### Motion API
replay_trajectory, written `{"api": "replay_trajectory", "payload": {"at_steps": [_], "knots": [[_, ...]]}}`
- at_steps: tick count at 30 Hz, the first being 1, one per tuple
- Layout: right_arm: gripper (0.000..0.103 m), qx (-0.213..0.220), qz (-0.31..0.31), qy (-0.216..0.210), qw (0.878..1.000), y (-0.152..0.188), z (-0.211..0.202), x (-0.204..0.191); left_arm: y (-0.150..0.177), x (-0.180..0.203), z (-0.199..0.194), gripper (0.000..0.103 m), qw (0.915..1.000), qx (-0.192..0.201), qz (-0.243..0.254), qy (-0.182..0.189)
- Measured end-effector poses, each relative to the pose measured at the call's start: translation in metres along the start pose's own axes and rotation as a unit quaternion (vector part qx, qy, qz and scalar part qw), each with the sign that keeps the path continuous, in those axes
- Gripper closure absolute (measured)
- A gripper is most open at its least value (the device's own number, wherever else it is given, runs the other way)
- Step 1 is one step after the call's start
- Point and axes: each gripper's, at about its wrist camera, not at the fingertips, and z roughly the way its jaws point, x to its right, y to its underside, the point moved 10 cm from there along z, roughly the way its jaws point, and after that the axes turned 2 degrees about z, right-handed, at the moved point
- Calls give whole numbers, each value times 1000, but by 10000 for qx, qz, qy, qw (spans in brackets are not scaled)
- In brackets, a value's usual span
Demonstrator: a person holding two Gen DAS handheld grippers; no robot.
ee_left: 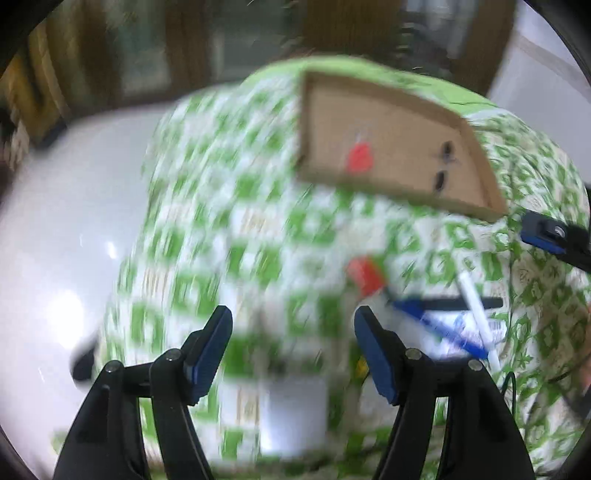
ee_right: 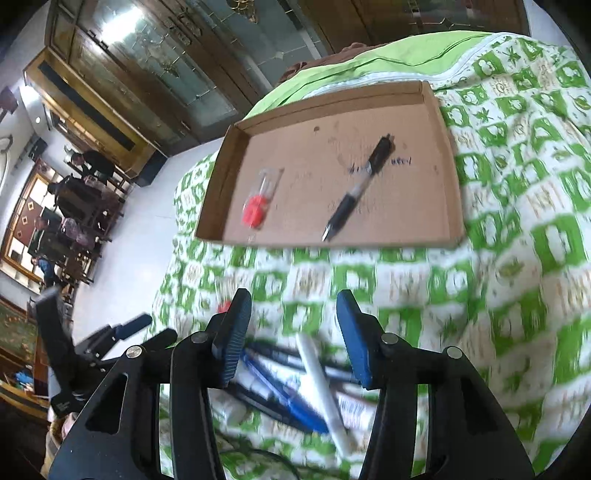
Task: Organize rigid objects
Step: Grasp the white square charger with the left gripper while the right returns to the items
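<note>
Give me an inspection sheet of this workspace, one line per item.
Surface: green-and-white patterned cloth.
Job's things: cardboard tray holds a black pen and a red-capped item; loose pens lie on the cloth outside it.
Clutter: a red object beside the pens.
Grippers: left gripper open, empty; right gripper open, above the pens.
Cables: dark cable on the cloth.
Surroundings: glass-fronted wooden cabinets; people seated in the background.

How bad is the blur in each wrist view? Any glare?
Left wrist: heavy motion smear across the green checked cloth and cardboard tray; glare on the white floor. Right wrist: tray and black pen fairly sharp, near pens smeared, cabinet glass reflecting light.
</note>
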Motion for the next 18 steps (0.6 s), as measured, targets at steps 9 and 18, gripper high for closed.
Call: {"api": "replay_trajectory", "payload": {"at_steps": [9,18], "knots": [[55,-85,-210,215,9995,15,4,0,16,-29,-11,34,9976,-281,-618,93],[55,-183,-374,273,9988,20,10,-7,44,-6,5,34,9943,-886,386,-452]]}}
